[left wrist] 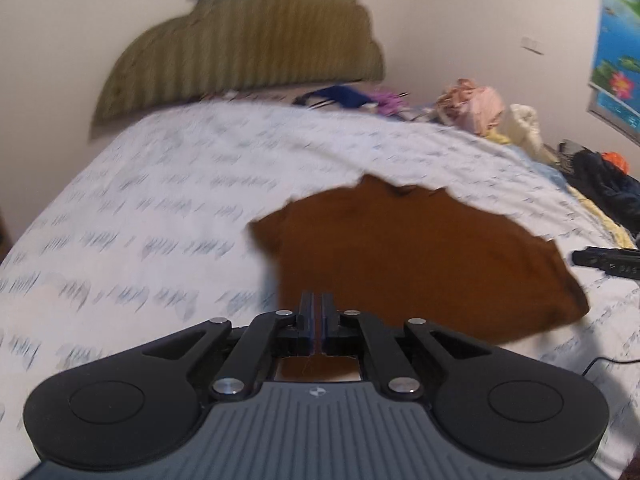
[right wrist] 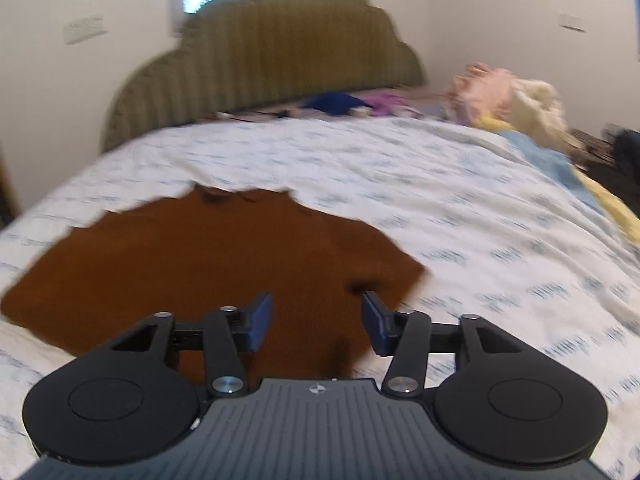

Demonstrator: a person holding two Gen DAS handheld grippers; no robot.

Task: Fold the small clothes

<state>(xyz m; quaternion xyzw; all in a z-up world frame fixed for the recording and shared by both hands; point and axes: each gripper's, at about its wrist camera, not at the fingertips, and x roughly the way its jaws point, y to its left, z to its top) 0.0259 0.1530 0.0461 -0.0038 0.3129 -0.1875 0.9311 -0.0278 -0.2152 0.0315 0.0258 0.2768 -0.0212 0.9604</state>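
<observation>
Left wrist view: my left gripper (left wrist: 316, 300) is clamped on the near hem of the brown shirt (left wrist: 420, 256), spread on the bed (left wrist: 140, 208); it may slip | Right wrist view: my right gripper (right wrist: 316, 320) hovers spread wide over the shirt, holding nothing; a one-sided pull could bunch it.

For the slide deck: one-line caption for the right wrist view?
Open right gripper hovering over a brown cloth garment spread on a white patterned bedsheet.

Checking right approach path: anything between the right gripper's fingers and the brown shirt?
Nothing. In the right wrist view the open right gripper hangs over the brown shirt; only shirt fabric shows between its fingers.
</observation>
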